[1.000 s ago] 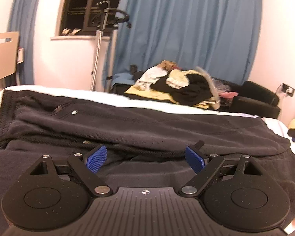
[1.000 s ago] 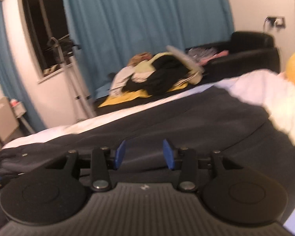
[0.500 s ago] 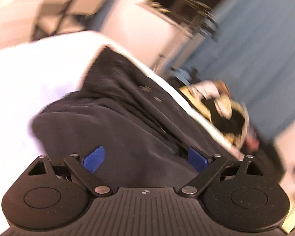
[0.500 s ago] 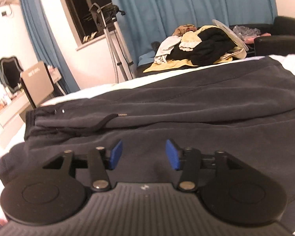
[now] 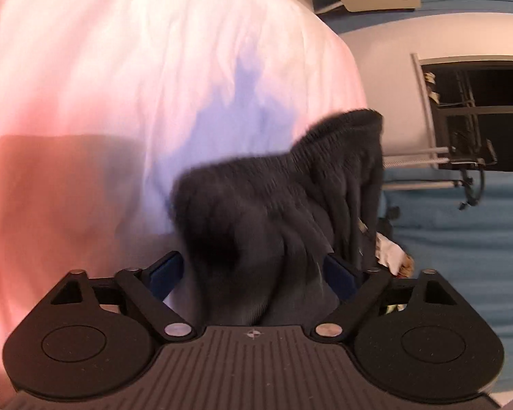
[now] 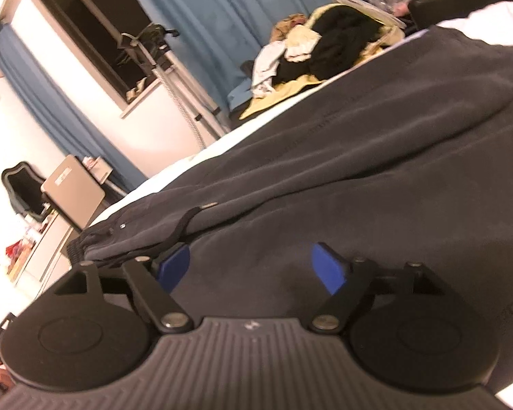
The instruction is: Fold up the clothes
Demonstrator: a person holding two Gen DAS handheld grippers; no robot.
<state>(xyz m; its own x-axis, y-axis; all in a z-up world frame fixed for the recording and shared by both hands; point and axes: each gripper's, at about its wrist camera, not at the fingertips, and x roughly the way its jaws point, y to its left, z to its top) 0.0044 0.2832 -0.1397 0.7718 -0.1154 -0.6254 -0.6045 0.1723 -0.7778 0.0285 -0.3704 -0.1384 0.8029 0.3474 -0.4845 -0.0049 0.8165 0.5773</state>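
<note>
Broadly, dark sweatpants (image 6: pixel 376 157) lie spread over a white bedsheet (image 5: pixel 126 78).
Their ribbed waistband end (image 5: pixel 290 198) sits bunched between the left gripper (image 5: pixel 253 270) jaws — closing, pads not visibly pressing on cloth; the right gripper (image 6: pixel 251 268) hangs low over the trouser fabric — jaws opening, nothing caught between them.

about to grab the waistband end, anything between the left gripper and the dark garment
Nothing visible. The dark garment's ribbed end already bunches between the closing jaws of the left gripper, with only white sheet beside it.
</note>
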